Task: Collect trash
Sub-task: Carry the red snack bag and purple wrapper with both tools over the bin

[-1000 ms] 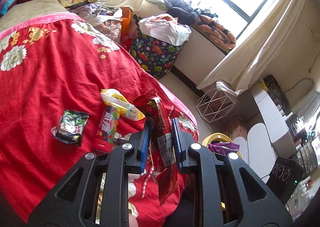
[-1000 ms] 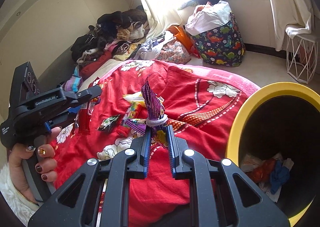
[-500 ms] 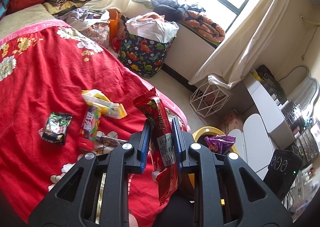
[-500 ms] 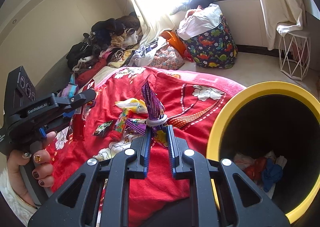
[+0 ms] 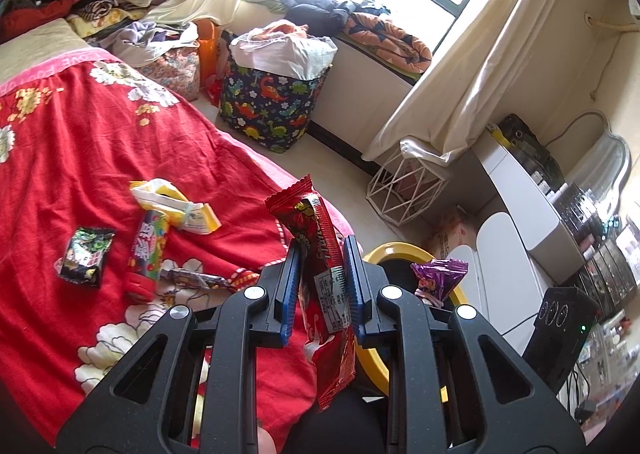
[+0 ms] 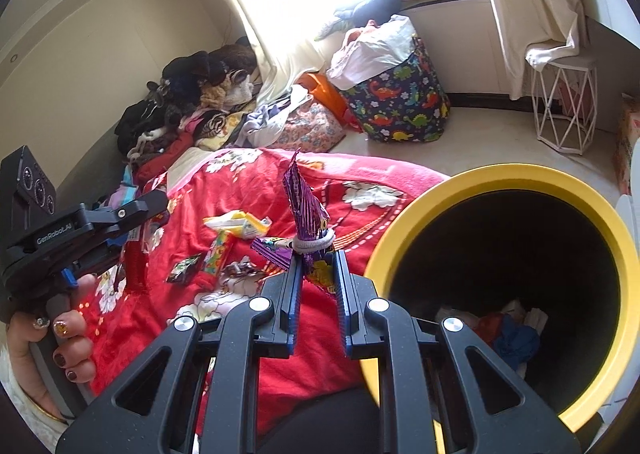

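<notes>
My left gripper (image 5: 320,258) is shut on a long red snack wrapper (image 5: 320,254) that hangs below its jaws, above the edge of the red bedspread (image 5: 80,157). My right gripper (image 6: 318,266) is shut on a purple wrapper (image 6: 304,205) tied with a white band, just left of the yellow-rimmed bin (image 6: 496,177). The bin holds crumpled trash (image 6: 508,330). In the left wrist view the bin's rim (image 5: 396,248) and the purple wrapper (image 5: 438,278) show at lower right. On the bedspread lie a yellow-white wrapper (image 5: 172,205), a colourful candy tube (image 5: 150,250), a black-green packet (image 5: 86,256) and a small flat wrapper (image 5: 196,278).
A dinosaur-print laundry bag (image 5: 268,101) and a white wire stool (image 5: 408,189) stand on the floor by the window. Clothes are piled at the bed's far end (image 6: 192,101). A white desk with a dark speaker (image 5: 560,330) is at right. A person's hand (image 6: 52,338) holds the left gripper.
Both grippers have moved right, toward the bin, carrying their wrappers. The bin fills more of the right wrist view, and the bedspread litter has slid left in the left wrist view.
</notes>
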`<state>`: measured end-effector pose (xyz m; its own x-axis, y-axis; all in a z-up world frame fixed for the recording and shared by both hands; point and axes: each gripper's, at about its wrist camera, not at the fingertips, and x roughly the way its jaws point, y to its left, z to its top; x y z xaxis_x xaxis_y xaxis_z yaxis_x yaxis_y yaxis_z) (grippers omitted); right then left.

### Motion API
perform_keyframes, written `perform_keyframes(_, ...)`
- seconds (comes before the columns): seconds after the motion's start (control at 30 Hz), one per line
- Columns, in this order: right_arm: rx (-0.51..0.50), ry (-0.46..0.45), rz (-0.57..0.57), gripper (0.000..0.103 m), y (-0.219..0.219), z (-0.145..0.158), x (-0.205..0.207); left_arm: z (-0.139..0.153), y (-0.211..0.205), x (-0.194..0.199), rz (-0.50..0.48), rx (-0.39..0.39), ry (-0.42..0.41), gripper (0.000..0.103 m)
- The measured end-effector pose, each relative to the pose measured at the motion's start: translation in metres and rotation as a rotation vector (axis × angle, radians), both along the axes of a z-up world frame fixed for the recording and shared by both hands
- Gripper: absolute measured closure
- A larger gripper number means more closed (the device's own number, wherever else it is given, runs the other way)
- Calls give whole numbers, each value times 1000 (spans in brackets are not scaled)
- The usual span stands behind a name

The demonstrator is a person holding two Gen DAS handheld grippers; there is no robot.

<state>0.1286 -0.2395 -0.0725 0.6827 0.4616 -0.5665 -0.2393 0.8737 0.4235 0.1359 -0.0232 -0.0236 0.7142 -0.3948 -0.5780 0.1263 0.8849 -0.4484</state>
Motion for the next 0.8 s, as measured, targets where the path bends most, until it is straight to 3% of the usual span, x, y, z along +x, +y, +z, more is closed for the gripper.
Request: perform_keyframes(0.8, -11, 18, -172, 88, -56, -11, -6, -1, -56, 0, -125, 35, -2, 87)
